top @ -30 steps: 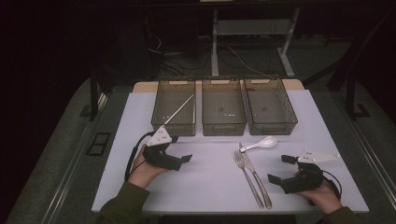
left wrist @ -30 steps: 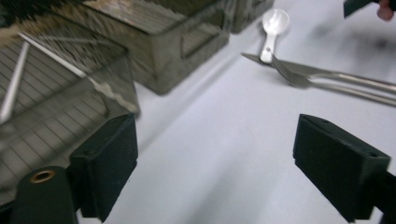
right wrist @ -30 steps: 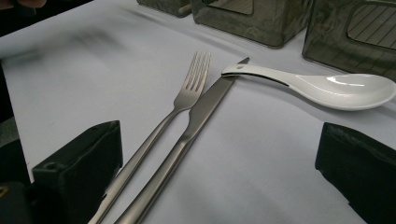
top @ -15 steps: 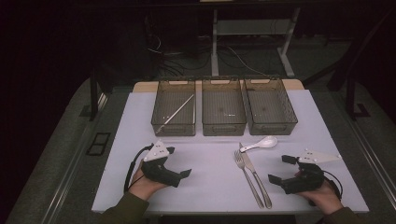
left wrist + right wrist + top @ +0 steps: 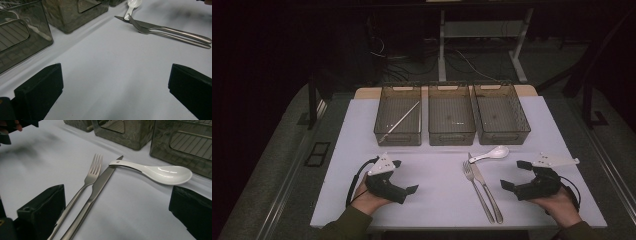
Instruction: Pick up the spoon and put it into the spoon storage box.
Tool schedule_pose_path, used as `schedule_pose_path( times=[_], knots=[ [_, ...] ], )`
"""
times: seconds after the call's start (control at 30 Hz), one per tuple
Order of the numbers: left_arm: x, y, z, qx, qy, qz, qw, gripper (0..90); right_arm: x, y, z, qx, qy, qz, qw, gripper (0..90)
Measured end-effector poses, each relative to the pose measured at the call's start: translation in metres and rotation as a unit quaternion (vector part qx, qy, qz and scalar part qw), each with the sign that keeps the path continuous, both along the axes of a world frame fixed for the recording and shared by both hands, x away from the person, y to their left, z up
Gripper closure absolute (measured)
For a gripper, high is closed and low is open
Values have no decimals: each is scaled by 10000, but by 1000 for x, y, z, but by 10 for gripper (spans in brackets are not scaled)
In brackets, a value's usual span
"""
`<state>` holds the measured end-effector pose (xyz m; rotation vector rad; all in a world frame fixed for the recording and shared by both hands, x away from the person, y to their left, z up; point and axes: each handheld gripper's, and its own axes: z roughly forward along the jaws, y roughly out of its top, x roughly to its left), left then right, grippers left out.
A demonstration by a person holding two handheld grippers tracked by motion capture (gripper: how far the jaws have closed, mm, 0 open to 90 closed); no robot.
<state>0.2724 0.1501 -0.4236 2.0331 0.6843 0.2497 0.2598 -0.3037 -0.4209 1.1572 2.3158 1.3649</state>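
Observation:
A metal fork [image 5: 478,192] and a knife [image 5: 486,188] lie side by side on the white table, right of centre. A white spoon [image 5: 494,151] rests with its handle tip on the knife's point. My left gripper [image 5: 406,176] sits low at the front left, its jaws just opened wide with nothing between them; its own view shows bare table between the jaws [image 5: 115,87], with the fork [image 5: 160,33] farther off. My right gripper [image 5: 512,174] is open at the front right, facing the fork [image 5: 86,180], knife [image 5: 100,182] and spoon [image 5: 165,173].
Three smoky clear bins stand in a row at the back: left bin [image 5: 382,135], middle bin [image 5: 451,137], right bin [image 5: 504,136]. A thin metal rod [image 5: 401,121] lies slanted in the left bin. White table surface [image 5: 437,175] lies between the grippers.
The left hand has drawn back from the left bin toward the table's front and settled lower, then held still. The right hand has not moved.

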Motion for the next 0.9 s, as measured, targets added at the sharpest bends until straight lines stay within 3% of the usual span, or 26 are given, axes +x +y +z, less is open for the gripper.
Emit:
schedule_pose_path(
  times=[0.2,0.9],
  knots=[
    [0,-2,-2,57,87,-46,9999,0,16,-1,1,19,59,-141,9999,9],
    [-1,-2,-3,109,55,-63,9999,0,76,-8,2,-15,241,-503,9984,9]
  ],
)
